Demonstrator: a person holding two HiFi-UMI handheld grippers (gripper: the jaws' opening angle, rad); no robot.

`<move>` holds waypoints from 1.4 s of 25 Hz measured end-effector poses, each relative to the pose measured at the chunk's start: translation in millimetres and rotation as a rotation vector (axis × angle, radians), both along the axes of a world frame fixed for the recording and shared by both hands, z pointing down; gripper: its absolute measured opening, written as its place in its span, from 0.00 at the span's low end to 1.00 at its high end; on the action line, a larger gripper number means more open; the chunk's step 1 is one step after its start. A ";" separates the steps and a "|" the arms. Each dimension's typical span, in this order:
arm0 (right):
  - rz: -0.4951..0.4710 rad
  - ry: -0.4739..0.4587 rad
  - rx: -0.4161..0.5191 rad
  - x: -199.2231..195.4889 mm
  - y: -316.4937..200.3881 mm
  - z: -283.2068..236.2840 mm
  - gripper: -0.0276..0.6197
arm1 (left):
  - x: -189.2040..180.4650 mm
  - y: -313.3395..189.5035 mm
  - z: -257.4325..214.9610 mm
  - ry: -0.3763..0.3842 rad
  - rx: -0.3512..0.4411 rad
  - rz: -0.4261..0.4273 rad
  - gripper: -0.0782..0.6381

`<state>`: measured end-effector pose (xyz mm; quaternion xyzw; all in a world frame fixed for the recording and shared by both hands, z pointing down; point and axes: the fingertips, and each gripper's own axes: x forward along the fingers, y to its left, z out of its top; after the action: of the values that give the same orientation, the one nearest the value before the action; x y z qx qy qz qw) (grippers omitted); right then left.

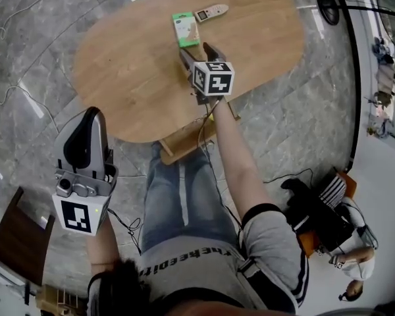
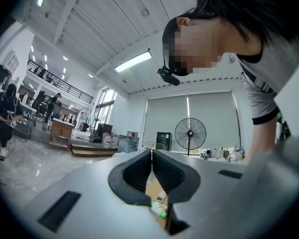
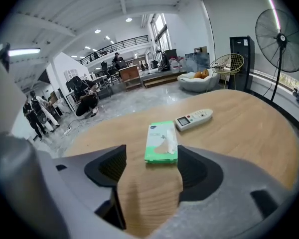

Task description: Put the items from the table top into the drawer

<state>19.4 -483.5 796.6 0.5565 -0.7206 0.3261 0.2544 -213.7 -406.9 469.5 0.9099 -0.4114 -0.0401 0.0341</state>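
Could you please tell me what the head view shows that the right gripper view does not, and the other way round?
Only the head view shows the left gripper, held off the table's near edge, the person's legs, and a second person at the lower right. Only the right gripper view shows a standing fan and people far across the hall. Both show the wooden table, the green tissue pack, the remote beyond it, and the right gripper, its jaws apart and aimed at the pack.
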 end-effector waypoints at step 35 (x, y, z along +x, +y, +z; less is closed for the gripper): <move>-0.036 -0.124 0.115 -17.9 26.8 -27.8 0.57 | 4.8 17.6 31.0 -0.018 -0.061 -0.047 0.12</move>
<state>1.5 -456.7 768.8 0.5358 -0.7626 0.3131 0.1826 -208.9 -389.3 500.4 0.8988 -0.4342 -0.0204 0.0570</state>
